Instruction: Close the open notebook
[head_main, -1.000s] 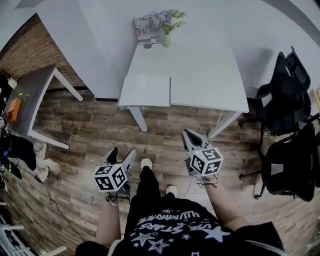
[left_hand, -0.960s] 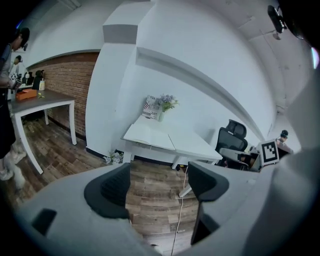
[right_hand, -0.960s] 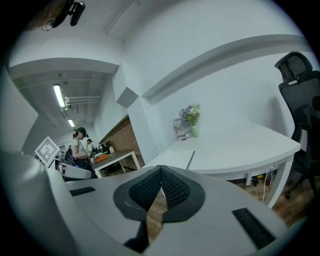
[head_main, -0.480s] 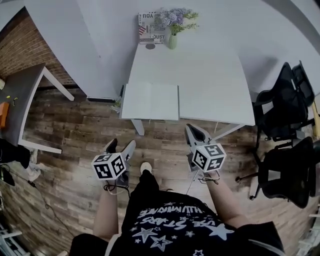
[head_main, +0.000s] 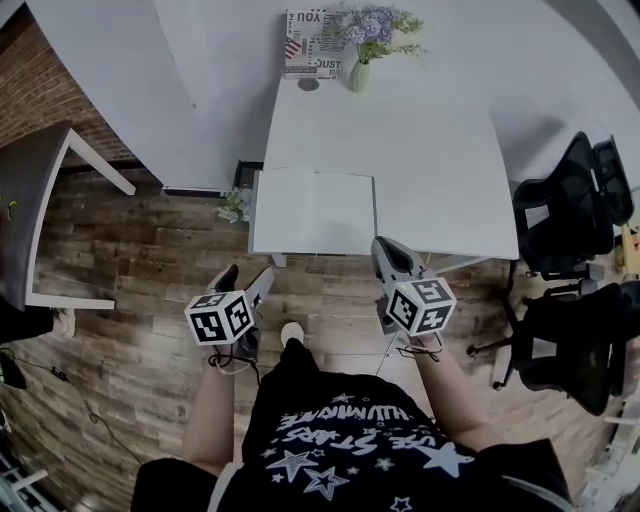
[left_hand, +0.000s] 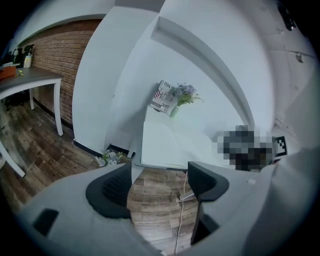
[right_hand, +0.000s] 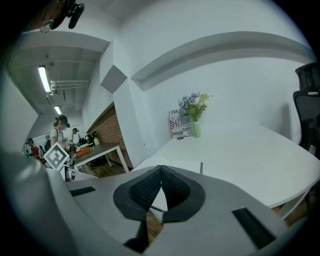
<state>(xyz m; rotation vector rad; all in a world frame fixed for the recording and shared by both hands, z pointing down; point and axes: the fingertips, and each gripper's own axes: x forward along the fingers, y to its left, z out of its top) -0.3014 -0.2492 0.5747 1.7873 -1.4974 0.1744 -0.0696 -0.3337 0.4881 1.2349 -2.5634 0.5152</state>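
Note:
The open notebook (head_main: 313, 211) lies flat with blank white pages on the front left corner of the white table (head_main: 430, 170). Both grippers hang in front of the table edge, over the wooden floor, touching nothing. My left gripper (head_main: 262, 283) is below the notebook's left page; in the left gripper view its jaws (left_hand: 157, 185) stand open and empty, with the notebook (left_hand: 160, 147) ahead. My right gripper (head_main: 381, 246) is close to the table's front edge, just right of the notebook. Its jaws (right_hand: 161, 172) are shut on nothing, with the notebook (right_hand: 182, 165) just beyond.
A vase of flowers (head_main: 360, 75) and a printed sign (head_main: 306, 45) stand at the table's far edge. Black office chairs (head_main: 570, 200) are on the right, and a grey table (head_main: 30, 200) is on the left. A small plant (head_main: 233, 207) sits on the floor by the table leg.
The person has stepped toward the table, so the table and notebook sit nearer and lower in the head view. Both grippers came forward with the person; their jaws look unchanged.

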